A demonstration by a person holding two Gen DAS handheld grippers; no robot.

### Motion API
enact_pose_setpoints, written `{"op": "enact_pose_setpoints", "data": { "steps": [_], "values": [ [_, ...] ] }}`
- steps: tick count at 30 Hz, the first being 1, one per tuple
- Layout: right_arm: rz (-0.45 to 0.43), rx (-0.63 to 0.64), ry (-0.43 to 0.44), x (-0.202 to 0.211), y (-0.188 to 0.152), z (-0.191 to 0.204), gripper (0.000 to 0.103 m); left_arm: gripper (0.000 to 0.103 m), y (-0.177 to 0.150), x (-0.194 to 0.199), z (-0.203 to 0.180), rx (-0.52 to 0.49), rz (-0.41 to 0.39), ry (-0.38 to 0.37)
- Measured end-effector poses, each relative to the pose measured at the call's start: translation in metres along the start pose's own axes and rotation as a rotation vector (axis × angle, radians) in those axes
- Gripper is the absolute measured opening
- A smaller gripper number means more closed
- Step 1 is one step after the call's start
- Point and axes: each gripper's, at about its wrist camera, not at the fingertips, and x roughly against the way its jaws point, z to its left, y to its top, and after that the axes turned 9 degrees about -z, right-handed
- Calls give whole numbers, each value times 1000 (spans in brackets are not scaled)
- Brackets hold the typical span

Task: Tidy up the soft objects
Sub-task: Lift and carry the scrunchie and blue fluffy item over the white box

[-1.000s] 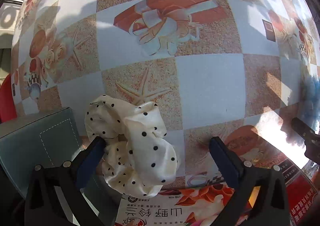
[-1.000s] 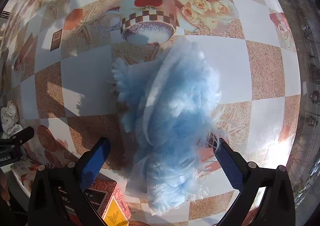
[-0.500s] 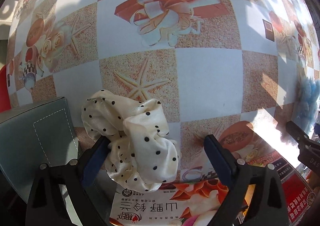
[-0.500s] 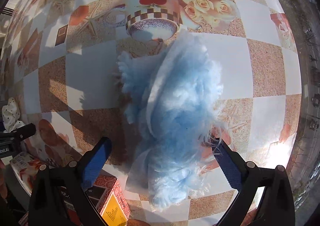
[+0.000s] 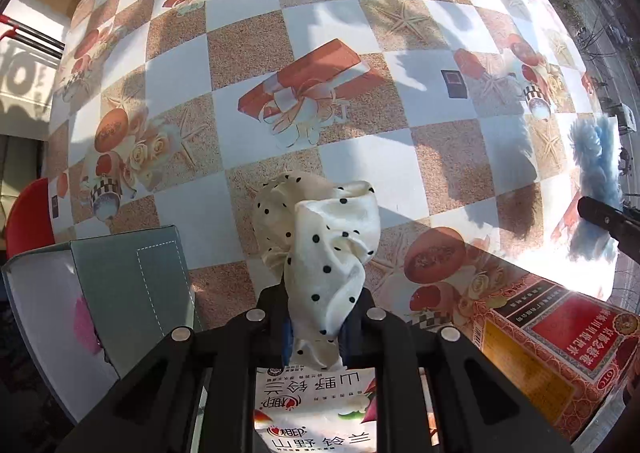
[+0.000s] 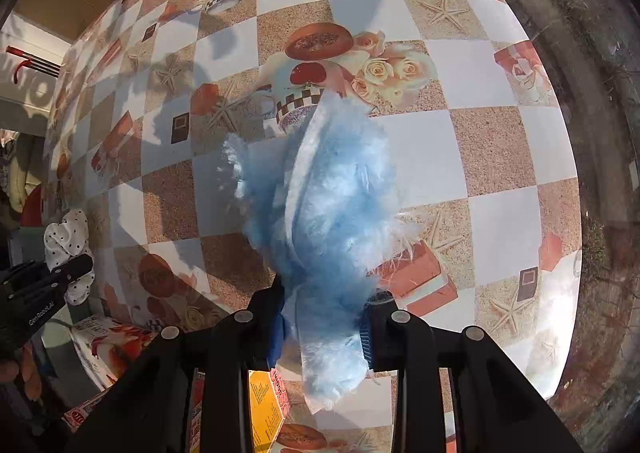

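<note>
— How's the light looking to you?
— Hard sun from your right: glare whites out the tablecloth (image 5: 560, 265) near the red box (image 5: 560, 337), and crisp dark shadows cross the checks.
— And sharpness?
— Your centre is crisp; the fisheye bends the table (image 6: 500, 141) into a dome, with black corners — the blue fluff (image 6: 332, 213) reads soft.

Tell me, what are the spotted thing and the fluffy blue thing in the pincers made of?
The spotted scrunchie, held by the left gripper, looks like smooth cream satin-type fabric with black dots: it has a soft sheen and crisp gathered folds. The blue fluffy piece in the right gripper appears to be long-pile faux fur or plush, with wispy fibres at its edges.
</note>
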Motion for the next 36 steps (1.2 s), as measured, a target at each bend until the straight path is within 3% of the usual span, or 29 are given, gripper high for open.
{"op": "enact_pose_setpoints", "data": {
  "steps": [6, 13, 25, 36],
  "values": [
    [-65, -33, 41, 37, 6, -2, 32, 18, -3, 49, -12, -55, -128, -30],
    [-142, -32, 98, 71, 11, 25, 32, 18, -36, 86, -20, -108, -225, -57],
    [-205, -10, 201, 129, -25, 96, 32, 18, -82, 131, 9, -117, -308, -53],
    [-151, 43, 269, 128, -73, 165, 32, 18, -132, 149, 41, -90, -319, -45]
  ]
}}
